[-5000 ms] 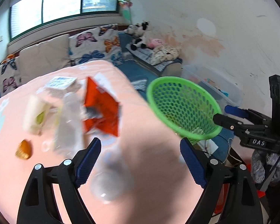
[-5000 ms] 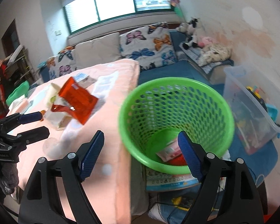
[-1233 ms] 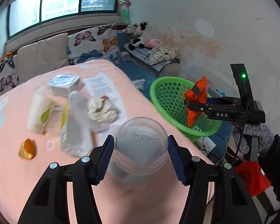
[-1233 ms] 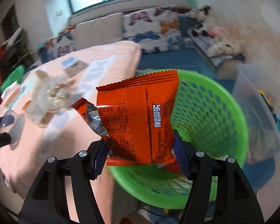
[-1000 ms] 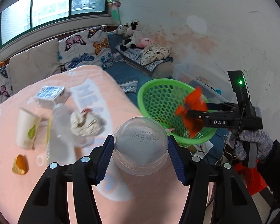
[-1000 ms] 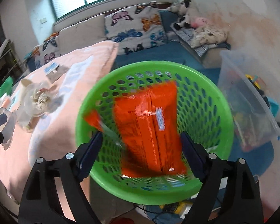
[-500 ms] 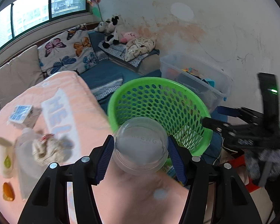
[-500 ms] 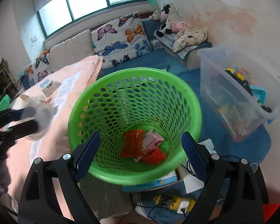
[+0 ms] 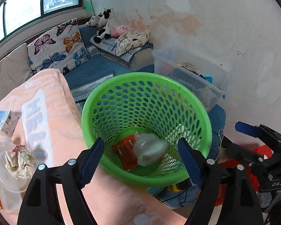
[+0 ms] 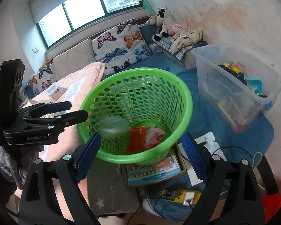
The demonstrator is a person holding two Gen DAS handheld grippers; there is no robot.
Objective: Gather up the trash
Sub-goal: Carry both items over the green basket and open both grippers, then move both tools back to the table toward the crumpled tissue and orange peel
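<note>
While clear plastic dome cup (image 9: 149, 151) drops into green mesh basket (image 9: 206, 123), both grippers gape empty; crumpled paper wad (image 9: 17, 161) lies far left of left gripper (image 9: 140, 157), nearer than right gripper (image 10: 140, 150).

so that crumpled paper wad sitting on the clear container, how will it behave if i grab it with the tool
The crumpled paper wad looks light and soft, so it should squash between the fingers rather than resist. Perched loosely on the clear container, it may slide off if nudged. Its wrinkled surface probably grips well.

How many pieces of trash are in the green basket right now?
3 visible: an orange wrapper and a pink wrapper on the green basket's floor, and a clear plastic cup dropping in. More may lie underneath.
</note>
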